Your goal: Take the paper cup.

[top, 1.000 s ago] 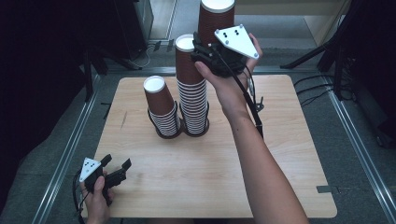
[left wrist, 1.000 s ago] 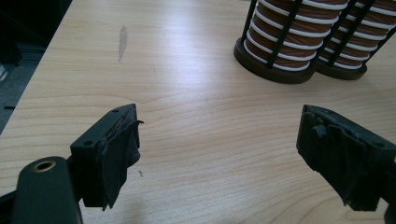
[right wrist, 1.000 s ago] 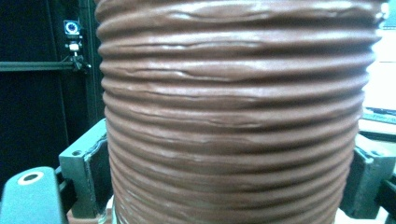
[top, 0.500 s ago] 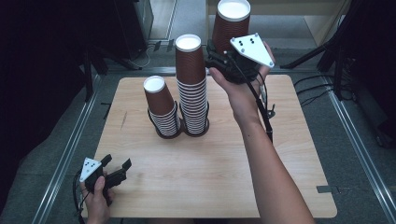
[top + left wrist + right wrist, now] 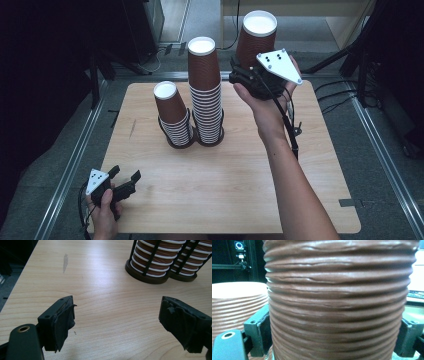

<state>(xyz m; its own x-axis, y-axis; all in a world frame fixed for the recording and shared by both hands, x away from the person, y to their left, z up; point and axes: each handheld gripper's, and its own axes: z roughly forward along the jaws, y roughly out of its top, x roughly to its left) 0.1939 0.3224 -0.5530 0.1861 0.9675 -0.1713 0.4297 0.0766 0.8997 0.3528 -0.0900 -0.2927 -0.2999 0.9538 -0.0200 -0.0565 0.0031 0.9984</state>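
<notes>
My right gripper (image 5: 246, 76) is shut on a brown ribbed paper cup (image 5: 256, 42), held upside down in the air behind and to the right of the tall stack of cups (image 5: 205, 87). In the right gripper view the cup (image 5: 337, 297) sits between both pads (image 5: 263, 332), with the tall stack's top cup (image 5: 237, 305) to its left. A shorter stack (image 5: 172, 115) stands left of the tall one; both sit in black wire holders. My left gripper (image 5: 124, 181) rests open near the table's front left corner, nothing between its jaws (image 5: 117, 322).
The light wooden table (image 5: 225, 190) has open room in front of the stacks and to their right. In the left gripper view the holder bases (image 5: 150, 277) stand ahead to the right. Dark equipment and cables surround the table; the right forearm (image 5: 295, 190) crosses its right half.
The right hand has carried the cup to the right and a little lower, away from the top of the tall stack. The left gripper has stayed put.
</notes>
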